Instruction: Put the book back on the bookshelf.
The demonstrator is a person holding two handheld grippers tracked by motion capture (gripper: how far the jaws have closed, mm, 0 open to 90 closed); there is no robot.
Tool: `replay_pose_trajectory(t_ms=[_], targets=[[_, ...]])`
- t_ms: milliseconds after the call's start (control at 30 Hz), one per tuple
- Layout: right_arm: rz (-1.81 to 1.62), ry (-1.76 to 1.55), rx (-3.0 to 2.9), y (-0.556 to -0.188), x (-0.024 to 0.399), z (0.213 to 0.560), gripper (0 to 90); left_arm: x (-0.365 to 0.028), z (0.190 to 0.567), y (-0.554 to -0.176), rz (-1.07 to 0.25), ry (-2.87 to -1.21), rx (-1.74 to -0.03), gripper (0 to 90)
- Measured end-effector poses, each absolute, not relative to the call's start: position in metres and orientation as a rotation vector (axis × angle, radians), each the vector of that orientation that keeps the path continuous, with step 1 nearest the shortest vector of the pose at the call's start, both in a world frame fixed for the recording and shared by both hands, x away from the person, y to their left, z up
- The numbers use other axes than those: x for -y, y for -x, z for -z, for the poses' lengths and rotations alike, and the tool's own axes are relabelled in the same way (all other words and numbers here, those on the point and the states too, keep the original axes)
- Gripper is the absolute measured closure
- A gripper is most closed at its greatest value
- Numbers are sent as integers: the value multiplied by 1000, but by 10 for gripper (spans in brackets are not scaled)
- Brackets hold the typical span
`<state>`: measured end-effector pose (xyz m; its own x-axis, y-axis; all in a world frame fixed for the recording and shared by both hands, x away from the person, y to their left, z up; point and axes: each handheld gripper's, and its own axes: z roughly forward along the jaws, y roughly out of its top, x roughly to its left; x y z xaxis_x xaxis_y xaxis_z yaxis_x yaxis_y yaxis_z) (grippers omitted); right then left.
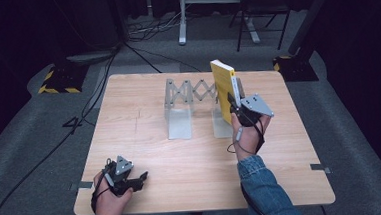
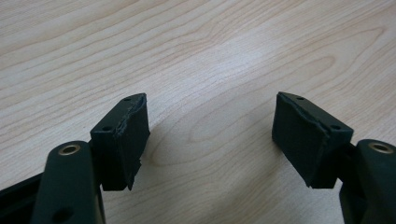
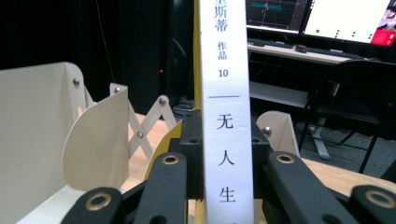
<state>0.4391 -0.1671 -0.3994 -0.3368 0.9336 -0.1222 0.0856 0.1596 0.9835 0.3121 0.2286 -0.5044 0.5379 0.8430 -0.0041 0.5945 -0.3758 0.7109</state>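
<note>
The wooden table (image 1: 145, 140) bears an expanding metal rack (image 1: 191, 105); at its right end I hold the yellow book (image 1: 223, 88) upright, my right gripper (image 1: 236, 106) clamping its spine, likely for slotting in; my left gripper (image 1: 141, 178), nearer me, rests spread wide, idle

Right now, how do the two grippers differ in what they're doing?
The right gripper is shut on the spine of a yellow book, held upright at the metal rack; the left gripper is open and holds nothing. The right is raised mid-table; the left sits low near the table's front edge. Both are hand-held, with black jaws.
</note>
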Motion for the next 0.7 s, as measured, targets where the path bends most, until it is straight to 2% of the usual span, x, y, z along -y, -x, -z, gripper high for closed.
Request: replay_pose_trajectory(t_ms=[700], targets=[[-1295, -1046, -1613, -421, 176, 420, 753, -224, 504, -313, -468, -2111, -1147, 275]])
